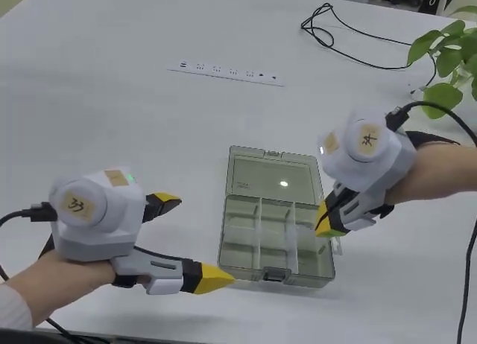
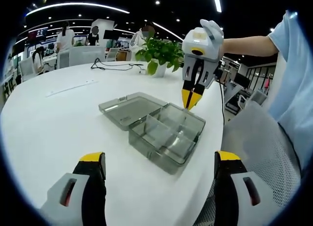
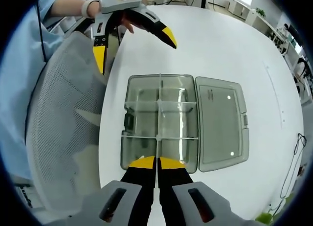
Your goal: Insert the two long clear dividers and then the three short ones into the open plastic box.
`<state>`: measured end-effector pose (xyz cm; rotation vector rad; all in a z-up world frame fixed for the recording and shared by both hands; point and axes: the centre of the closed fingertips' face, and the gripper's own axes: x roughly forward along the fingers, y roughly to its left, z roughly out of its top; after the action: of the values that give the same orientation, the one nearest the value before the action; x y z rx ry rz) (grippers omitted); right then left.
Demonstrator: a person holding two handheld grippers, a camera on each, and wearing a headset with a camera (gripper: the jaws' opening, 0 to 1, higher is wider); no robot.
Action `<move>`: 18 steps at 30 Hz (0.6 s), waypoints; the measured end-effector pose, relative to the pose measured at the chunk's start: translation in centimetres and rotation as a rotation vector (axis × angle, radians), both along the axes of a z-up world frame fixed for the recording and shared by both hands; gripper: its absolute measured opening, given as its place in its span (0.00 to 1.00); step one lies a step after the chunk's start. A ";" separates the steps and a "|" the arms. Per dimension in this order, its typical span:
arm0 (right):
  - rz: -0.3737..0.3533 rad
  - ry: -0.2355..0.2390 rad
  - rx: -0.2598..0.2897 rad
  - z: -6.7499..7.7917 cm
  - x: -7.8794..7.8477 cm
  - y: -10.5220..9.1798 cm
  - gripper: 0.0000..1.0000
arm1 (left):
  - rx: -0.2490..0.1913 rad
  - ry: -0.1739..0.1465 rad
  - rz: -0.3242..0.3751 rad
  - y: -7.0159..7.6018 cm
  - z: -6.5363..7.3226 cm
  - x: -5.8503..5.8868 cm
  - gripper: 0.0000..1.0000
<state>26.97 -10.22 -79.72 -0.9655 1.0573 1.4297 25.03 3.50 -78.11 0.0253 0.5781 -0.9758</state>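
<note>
- White tabletop; smoky clear plastic box open, lid laid flat behind, clear dividers standing inside
- Right gripper nearer, fingers pinched together at box's right wall; whether they hold a divider, cannot tell
- Left gripper fingers spread, empty, beside box's left wall

Left tongs gape wide (yellow tips apart); right tongs pinched together.

My right tongs, jaws pressed together, cover the near wall of the smoky clear plastic box; whether they pinch a divider I cannot tell. Beyond them, the lid's pale print is too small to read.
</note>
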 end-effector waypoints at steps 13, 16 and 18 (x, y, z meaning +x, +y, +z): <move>-0.028 0.009 -0.007 -1.2 0.0 -0.1 0.02 | -0.005 0.004 -0.005 -0.1 -0.1 -0.1 0.93; -0.027 0.006 -0.008 -1.2 0.0 -0.1 0.02 | -0.002 0.001 -0.011 -0.3 0.0 -0.1 0.93; -0.029 0.005 -0.008 -1.2 0.0 -0.1 0.02 | -0.008 0.002 -0.010 -0.4 0.0 0.0 0.93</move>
<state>26.94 -10.33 -80.95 -0.9492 1.0772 1.4062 24.99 3.13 -78.08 0.0202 0.5768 -0.9880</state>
